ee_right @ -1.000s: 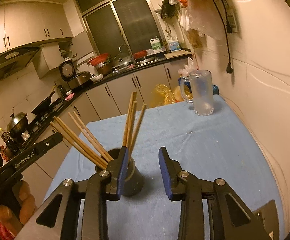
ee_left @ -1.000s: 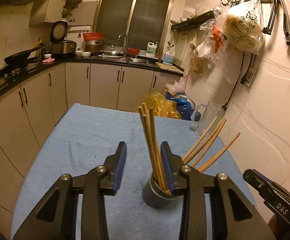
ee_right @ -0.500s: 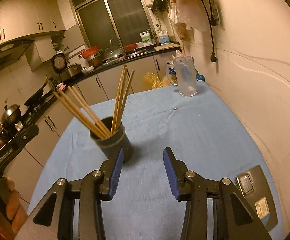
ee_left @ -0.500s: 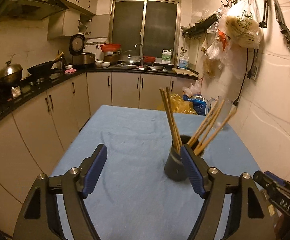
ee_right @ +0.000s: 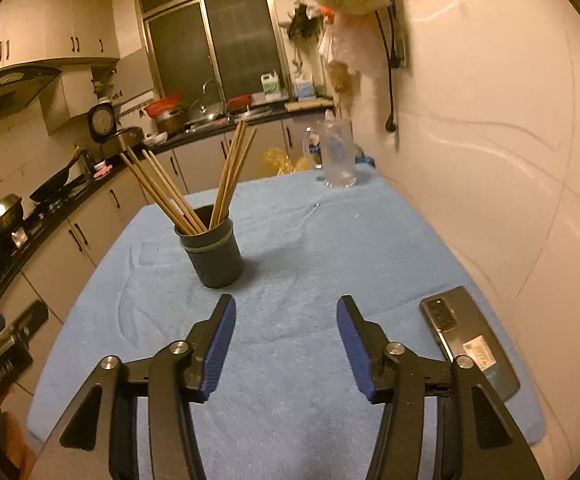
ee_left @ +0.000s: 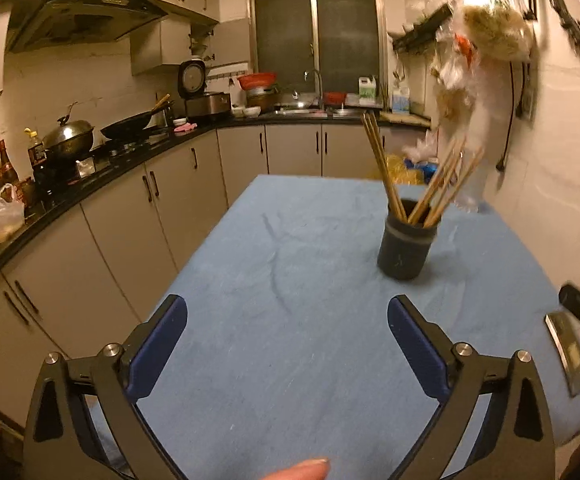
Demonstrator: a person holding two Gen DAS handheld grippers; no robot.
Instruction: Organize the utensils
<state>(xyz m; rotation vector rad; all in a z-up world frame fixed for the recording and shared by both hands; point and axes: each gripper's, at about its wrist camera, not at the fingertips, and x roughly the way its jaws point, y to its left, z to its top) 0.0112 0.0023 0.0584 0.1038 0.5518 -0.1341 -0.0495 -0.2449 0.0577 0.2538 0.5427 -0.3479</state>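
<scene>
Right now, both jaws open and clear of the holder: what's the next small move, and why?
Probably nothing more than pulling back and stopping. All the chopsticks stand in the dark holder, none lies loose on the blue cloth. The left gripper and right gripper, jaws just opened wider, hold nothing. Only a phone and a clear jug remain on the cloth.

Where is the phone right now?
In the right wrist view, the phone lies flat on the blue cloth, near the table's right edge by the wall, just right of the right gripper.
</scene>
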